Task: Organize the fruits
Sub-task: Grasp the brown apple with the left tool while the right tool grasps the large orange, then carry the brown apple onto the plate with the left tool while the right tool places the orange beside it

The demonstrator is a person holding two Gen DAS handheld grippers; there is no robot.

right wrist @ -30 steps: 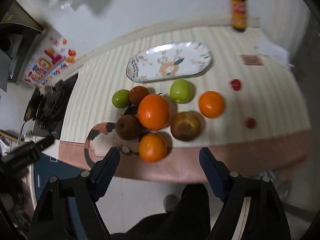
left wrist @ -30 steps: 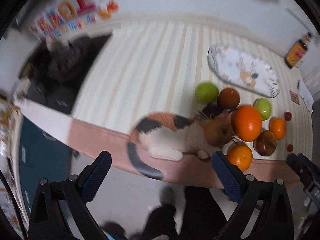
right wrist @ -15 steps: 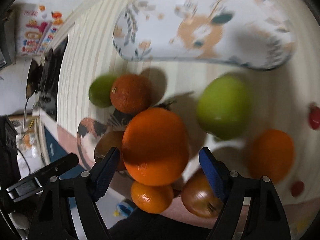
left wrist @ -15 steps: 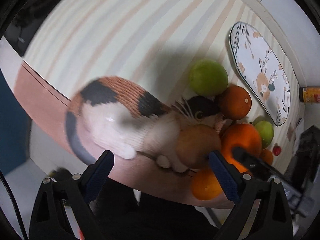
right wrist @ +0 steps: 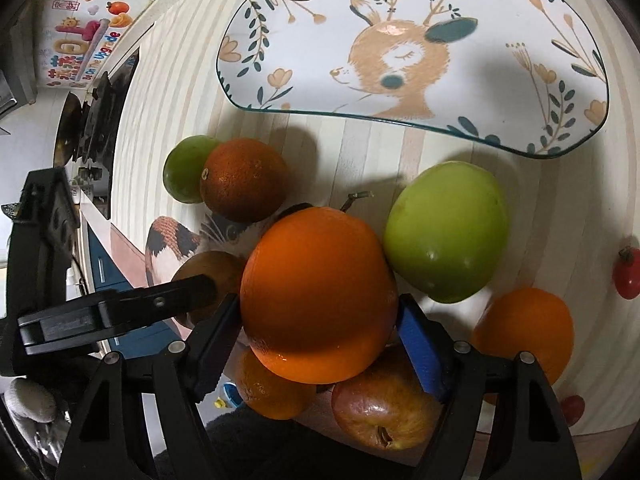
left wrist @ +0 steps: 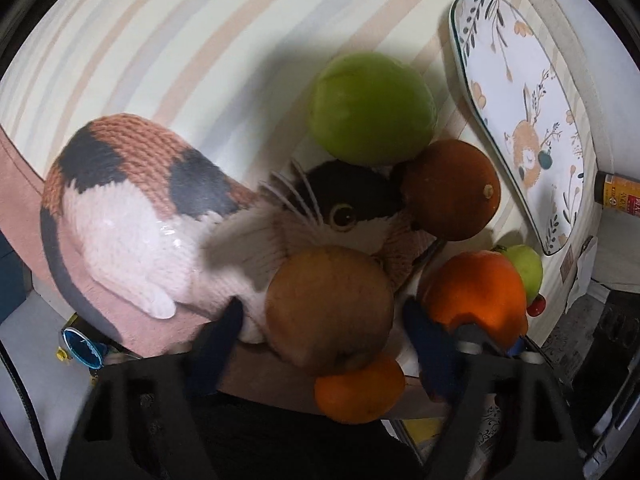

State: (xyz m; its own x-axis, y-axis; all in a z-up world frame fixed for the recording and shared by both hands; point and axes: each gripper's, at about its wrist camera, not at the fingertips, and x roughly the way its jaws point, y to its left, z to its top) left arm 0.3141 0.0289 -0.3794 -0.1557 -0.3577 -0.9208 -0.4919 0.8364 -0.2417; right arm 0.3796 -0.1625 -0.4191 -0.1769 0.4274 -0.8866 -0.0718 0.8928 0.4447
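1. Striped cloth [right wrist: 180, 92] covers a kitchen counter holding a cluster of fruit near its front edge.
2. Right gripper [right wrist: 320, 320] has both pads against the sides of a large orange [right wrist: 320, 292], apparently clenched on it, in the middle of the cluster.
3. This orange looks firm, heavy and round, so it may roll; holding across its widest part seems safest.
4. Left gripper [left wrist: 320, 316] sits spread around a brown pear [left wrist: 330, 304], pads just beside it, not visibly touching.
5. Green apples [right wrist: 446, 232], smaller oranges [right wrist: 524, 332] and a red apple [right wrist: 384, 412] surround them.
6. An empty deer-patterned plate [right wrist: 400, 8] lies behind; a knitted cat toy [left wrist: 132, 208] lies left.
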